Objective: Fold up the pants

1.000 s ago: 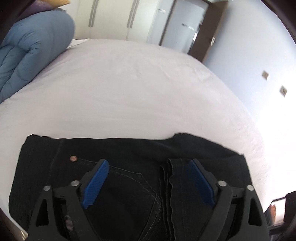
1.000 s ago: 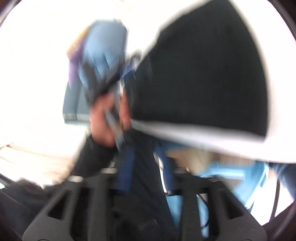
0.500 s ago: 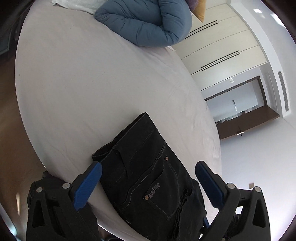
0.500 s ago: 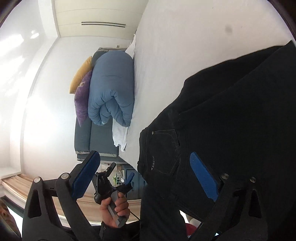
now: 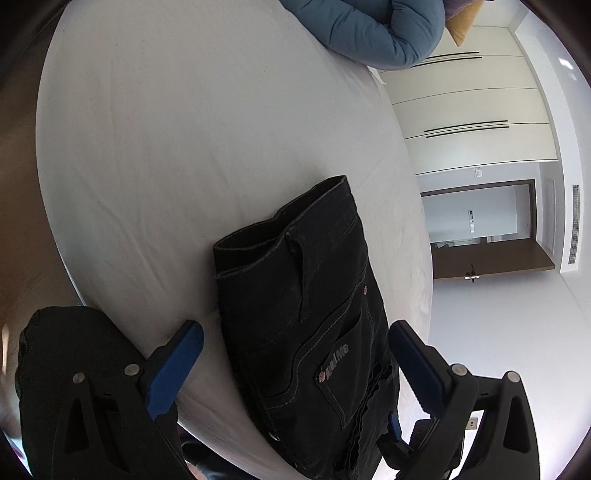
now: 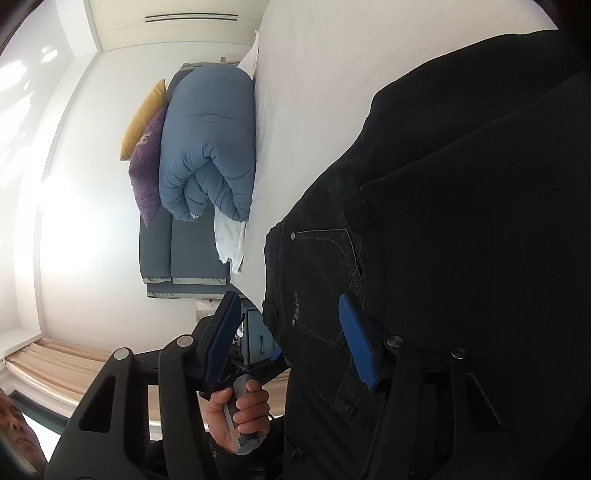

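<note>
Black folded pants [image 5: 314, 317] lie on the white bed [image 5: 184, 147] near its edge, back pocket and label facing up. They also fill the right of the right wrist view [image 6: 443, 240]. My left gripper [image 5: 295, 365] is open, its blue pads [image 5: 173, 365] spread either side of the pants, holding nothing. My right gripper [image 6: 291, 339] is open and empty, close above the pants' pocket area. The other hand-held gripper with the hand on its grip [image 6: 243, 410] shows low in the right wrist view.
A rolled blue duvet [image 5: 373, 29] lies at the bed's head, also in the right wrist view [image 6: 210, 147], with purple and yellow pillows [image 6: 147, 166] behind it. White wardrobes [image 5: 469, 110] and a door [image 5: 487, 236] stand beyond the bed.
Both grippers have drawn off the pants and rotated; the right gripper, earlier shut on cloth, is open. The pants now lie folded on the bed.
</note>
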`<state>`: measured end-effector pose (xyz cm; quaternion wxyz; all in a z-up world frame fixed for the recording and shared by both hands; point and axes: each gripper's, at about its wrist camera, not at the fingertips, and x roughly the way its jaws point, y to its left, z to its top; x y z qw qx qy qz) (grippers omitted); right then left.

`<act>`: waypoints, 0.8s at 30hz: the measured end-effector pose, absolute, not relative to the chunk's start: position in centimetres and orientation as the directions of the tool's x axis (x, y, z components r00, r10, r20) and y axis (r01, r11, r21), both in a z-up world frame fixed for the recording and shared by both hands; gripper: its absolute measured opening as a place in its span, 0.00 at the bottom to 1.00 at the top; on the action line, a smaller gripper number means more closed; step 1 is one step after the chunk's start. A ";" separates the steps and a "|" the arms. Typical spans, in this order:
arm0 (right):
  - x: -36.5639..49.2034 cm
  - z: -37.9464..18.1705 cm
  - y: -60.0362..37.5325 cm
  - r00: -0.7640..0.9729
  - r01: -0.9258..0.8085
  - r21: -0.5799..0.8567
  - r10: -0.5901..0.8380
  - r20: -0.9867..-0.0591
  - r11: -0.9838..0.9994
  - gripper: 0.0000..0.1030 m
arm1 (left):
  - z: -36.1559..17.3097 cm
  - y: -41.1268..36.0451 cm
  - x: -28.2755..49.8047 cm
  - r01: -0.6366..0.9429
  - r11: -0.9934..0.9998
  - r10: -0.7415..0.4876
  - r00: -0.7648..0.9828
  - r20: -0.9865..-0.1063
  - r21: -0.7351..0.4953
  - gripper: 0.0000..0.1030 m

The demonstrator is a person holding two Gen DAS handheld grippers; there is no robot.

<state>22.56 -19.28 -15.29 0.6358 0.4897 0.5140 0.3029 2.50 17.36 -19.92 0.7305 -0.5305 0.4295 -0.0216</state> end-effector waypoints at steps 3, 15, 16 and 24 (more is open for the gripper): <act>23.1 -16.2 -17.8 0.257 0.128 0.926 0.890 -0.376 0.354 0.53 | -20.0 17.2 3.0 -0.427 0.439 -0.478 0.634 -0.608 -0.790 0.98; 24.2 -18.2 -14.1 0.179 0.152 0.877 0.860 -0.478 0.456 0.51 | -21.5 18.2 3.4 -0.474 0.365 -0.502 0.624 -0.598 -0.801 0.33; 24.2 -18.3 -14.0 0.169 0.154 0.867 0.852 -0.495 0.473 0.51 | -21.4 18.2 3.4 -0.475 0.368 -0.500 0.624 -0.601 -0.799 0.30; 24.5 -19.1 -12.6 0.143 0.153 0.828 0.817 -0.558 0.539 0.36 | -18.2 16.6 3.7 -0.423 0.463 -0.449 0.646 -0.617 -0.779 0.17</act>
